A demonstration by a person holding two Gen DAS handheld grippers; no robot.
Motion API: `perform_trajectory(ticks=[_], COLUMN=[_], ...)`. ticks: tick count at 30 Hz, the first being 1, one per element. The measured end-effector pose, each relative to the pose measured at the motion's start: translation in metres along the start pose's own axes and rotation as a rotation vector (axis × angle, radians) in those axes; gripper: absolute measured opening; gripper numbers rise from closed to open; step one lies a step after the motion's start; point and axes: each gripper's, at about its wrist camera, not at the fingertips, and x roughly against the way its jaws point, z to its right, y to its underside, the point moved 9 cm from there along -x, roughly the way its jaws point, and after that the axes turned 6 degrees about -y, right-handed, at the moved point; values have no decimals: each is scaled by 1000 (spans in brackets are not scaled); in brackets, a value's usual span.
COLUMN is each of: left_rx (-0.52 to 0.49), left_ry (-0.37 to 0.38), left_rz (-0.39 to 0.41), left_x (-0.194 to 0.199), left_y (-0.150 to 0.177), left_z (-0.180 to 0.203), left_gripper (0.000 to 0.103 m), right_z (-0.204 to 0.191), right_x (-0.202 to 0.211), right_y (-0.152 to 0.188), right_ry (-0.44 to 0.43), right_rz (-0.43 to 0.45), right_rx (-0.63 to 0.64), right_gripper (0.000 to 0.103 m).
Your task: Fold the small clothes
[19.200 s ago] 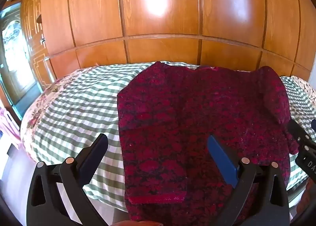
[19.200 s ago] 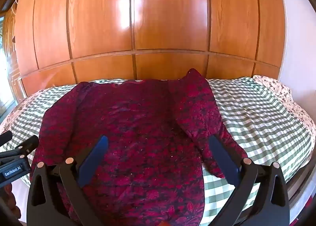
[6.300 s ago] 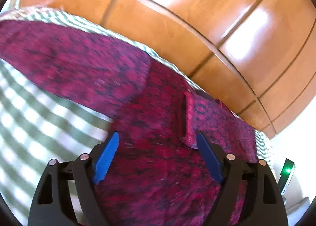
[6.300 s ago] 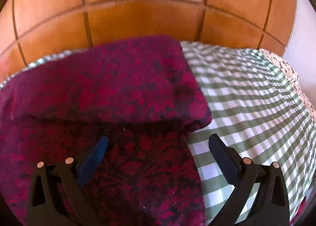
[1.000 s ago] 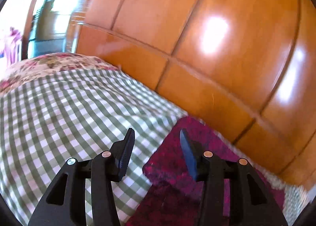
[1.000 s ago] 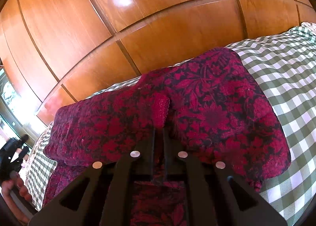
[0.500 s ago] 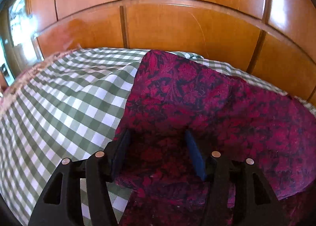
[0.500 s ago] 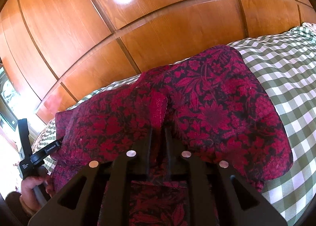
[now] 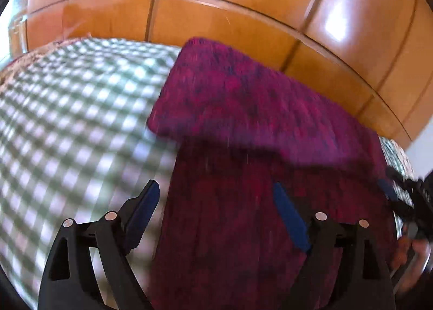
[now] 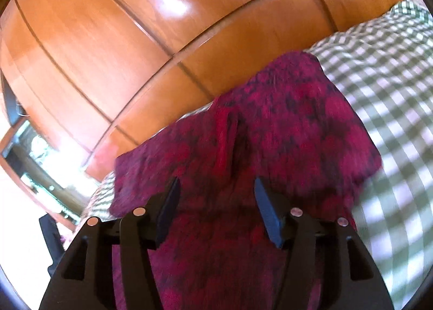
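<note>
Both tongs let go of the garment.
Right tongs, clamped on the red garment a second earlier, were opening, empty; left tongs also opening, empty. Garment lay folded on the checked bed.

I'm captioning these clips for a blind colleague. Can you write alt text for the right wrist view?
A dark red floral-patterned garment, partly folded, lies on a green-and-white checked bedspread, blurred by motion. The right gripper hovers over it in the foreground, its blue-padded jaws opening with nothing pinched between them. Glossy wooden panelling fills the background.
</note>
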Motion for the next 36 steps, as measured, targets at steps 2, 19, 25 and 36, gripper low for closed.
perform_trajectory(ticks=[2,19,25,36], left_rx=[-8,-32,5,-25], left_ry=[20,310,400,597], left_rz=[-21,-99,-164,-345], left_x=[16,87,101,112], left_y=[22,111,135,177], left_z=[-4,-18,-19,-10], left_gripper=[85,67,67,67], right_z=[-5,38,22,8], right_x=[18,136,143,135], right_y=[9,92,127,164], right_ry=[-3,0,-142,-350], right_rz=[-32,-138,-199,-314], right_rx=[27,-61,-59,-154], right_gripper=[58,53,52,53])
